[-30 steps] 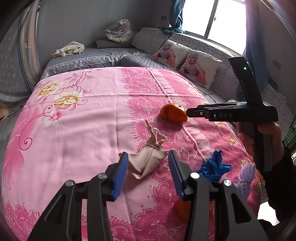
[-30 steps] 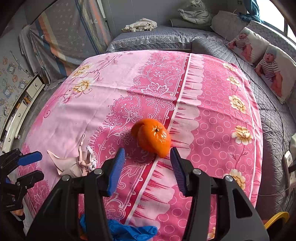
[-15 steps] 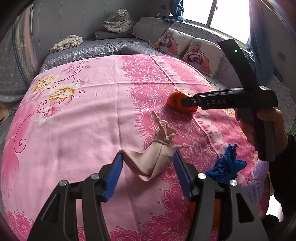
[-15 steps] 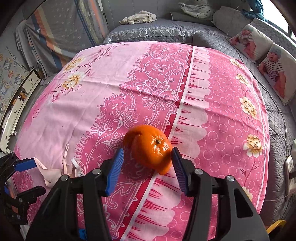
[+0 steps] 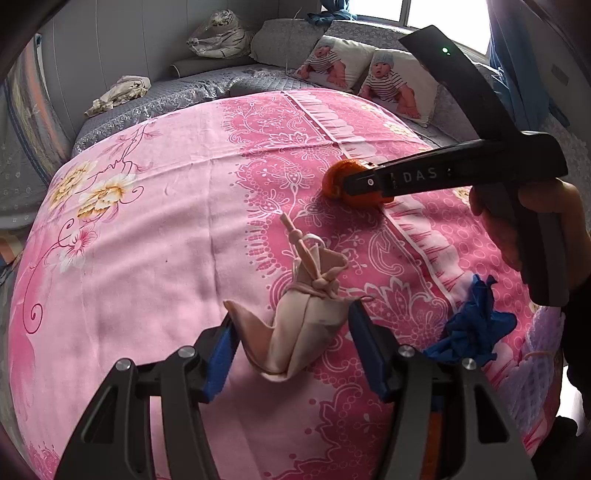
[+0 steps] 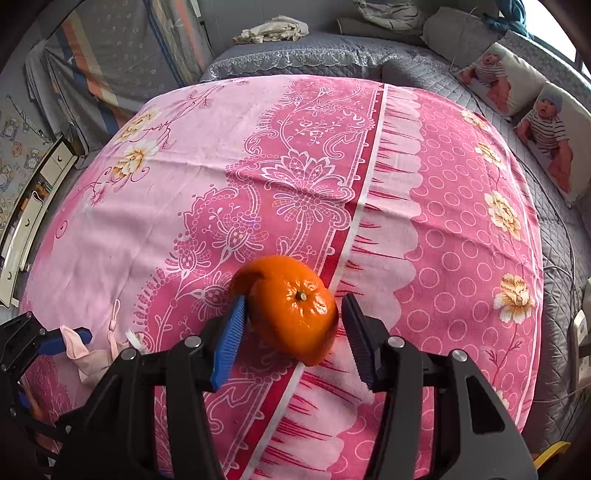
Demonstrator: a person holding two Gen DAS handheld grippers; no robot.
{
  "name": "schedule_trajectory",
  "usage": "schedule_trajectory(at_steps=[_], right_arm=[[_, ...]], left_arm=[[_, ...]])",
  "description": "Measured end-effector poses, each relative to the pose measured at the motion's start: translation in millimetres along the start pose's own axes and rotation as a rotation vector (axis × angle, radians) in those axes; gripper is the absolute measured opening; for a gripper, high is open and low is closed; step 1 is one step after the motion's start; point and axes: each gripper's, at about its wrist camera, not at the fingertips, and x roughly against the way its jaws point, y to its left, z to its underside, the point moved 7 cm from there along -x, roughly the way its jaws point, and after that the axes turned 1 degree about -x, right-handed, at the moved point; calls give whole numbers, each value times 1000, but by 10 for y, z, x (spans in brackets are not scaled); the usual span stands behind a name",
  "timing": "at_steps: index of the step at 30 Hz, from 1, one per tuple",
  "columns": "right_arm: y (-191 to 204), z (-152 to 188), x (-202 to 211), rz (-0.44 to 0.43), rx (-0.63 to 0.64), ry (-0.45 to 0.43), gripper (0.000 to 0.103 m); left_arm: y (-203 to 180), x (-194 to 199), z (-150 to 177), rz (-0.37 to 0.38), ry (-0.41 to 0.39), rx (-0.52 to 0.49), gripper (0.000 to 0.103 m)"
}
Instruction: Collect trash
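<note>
Left wrist view: left gripper [image 5: 291, 345] spread around beige knotted cloth [image 5: 295, 332] on pink sheet [image 5: 147, 240]; right gripper [image 6: 291, 332] spread, straddling orange peel [image 6: 291, 306], left pad touching

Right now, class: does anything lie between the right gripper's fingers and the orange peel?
Nothing visible does. The right gripper already straddles the orange peel on the pink sheet, one finger either side.

Pink floral sheet [image 6: 207, 177] covers the bed, grey quilted bedding [image 6: 295, 55] behind it, two baby-print pillows [image 5: 369, 74] by a bright window [image 5: 443, 18], and grey panelled wall [image 5: 110, 37].
</note>
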Motion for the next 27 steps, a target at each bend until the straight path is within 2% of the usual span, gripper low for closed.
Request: schedule_trajectory(at_steps=[3, 7, 11, 13, 18, 27], right_arm=[[12, 3, -8, 0, 6, -2, 48], [13, 10, -20, -5, 13, -2, 47], [28, 23, -24, -1, 24, -4, 45], [22, 18, -21, -1, 22, -5, 41], [31, 7, 55, 13, 32, -22, 34], [-25, -20, 418, -2, -5, -94, 33]], left_arm=[[-43, -46, 5, -9, 8, -21, 54], [-50, -100, 12, -8, 24, -14, 40], [-90, -119, 26, -16, 27, -31, 32], [-110, -109, 27, -27, 21, -44, 29], [-78, -17, 7, -24, 0, -26, 25], [-80, 334, -71, -20, -87, -3, 24]])
